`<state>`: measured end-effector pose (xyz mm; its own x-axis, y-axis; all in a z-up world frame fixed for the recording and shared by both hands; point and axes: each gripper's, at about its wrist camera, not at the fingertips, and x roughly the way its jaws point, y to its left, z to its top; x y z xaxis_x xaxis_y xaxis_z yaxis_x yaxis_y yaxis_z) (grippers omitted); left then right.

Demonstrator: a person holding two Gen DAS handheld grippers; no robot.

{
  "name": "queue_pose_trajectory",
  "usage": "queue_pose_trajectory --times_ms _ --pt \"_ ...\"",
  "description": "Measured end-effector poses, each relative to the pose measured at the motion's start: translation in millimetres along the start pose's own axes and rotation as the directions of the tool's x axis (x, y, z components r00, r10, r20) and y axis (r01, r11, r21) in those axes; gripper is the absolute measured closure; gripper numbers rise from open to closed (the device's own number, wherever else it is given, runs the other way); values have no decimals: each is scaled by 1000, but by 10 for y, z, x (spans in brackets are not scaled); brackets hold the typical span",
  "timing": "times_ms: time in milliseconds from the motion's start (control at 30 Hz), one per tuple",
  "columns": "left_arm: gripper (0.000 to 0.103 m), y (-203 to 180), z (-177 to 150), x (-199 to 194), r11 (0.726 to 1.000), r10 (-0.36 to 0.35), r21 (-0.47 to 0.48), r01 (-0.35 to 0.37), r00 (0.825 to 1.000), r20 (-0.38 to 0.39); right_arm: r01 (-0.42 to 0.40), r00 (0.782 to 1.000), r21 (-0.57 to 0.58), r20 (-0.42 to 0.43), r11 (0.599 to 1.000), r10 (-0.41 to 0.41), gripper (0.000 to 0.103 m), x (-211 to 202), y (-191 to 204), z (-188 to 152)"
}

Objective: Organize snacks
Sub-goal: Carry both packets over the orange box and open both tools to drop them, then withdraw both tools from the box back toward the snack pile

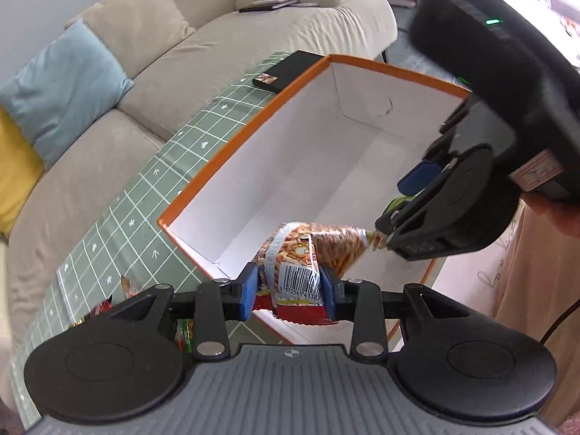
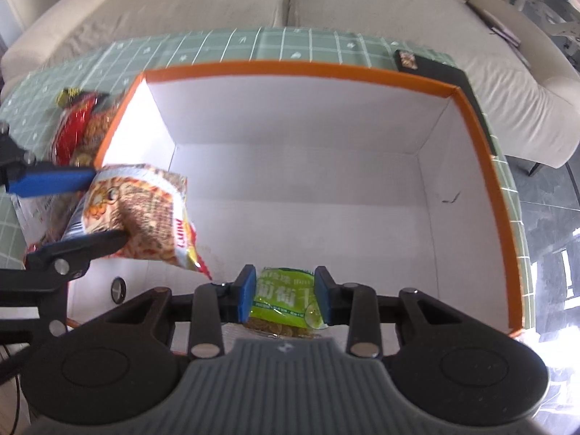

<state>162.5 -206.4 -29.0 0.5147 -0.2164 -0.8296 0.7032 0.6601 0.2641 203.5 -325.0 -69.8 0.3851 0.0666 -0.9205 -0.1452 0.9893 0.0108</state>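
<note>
An orange-rimmed box [image 1: 253, 119] with white inside walls stands on the table; it also shows in the right wrist view [image 2: 471, 116]. My left gripper [image 1: 290, 291] is shut on an orange snack bag [image 1: 308, 253] with a barcode, held over the box's near corner; the bag also shows in the right wrist view [image 2: 145, 214]. My right gripper [image 2: 284, 295] is shut on a green snack bag [image 2: 284, 299] and holds it above the box's near side. In the left wrist view the right gripper [image 1: 395, 210] hangs over the box at the right, a bit of green bag [image 1: 397, 203] showing.
A green grid tablecloth [image 1: 145, 199] covers the table. More snack bags [image 2: 78, 123] lie on it left of the box. A black flat case [image 1: 290, 70] lies at the table's far end. A beige sofa [image 1: 203, 47] with blue and yellow cushions stands behind the table.
</note>
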Motion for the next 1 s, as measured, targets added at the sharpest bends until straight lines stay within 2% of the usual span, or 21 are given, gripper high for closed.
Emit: queue_pose_trajectory --times_ms 200,333,433,767,1000 --pt "65 -105 -2 126 998 -42 47 44 998 -42 4 999 -25 -50 1000 -5 70 140 10 7" --pt "66 -118 -2 246 998 -55 31 58 995 -83 0 998 -33 -65 999 -2 69 170 14 2" --pt "65 -87 29 236 998 -64 1 64 994 -85 3 997 -42 -73 999 -6 69 207 36 1" --pt "62 -66 34 225 999 -52 -14 51 995 -89 2 996 -46 -87 999 -6 68 199 49 8" --pt "38 -30 3 123 998 -56 -41 54 996 -62 29 997 -37 -68 999 -31 50 120 28 3"
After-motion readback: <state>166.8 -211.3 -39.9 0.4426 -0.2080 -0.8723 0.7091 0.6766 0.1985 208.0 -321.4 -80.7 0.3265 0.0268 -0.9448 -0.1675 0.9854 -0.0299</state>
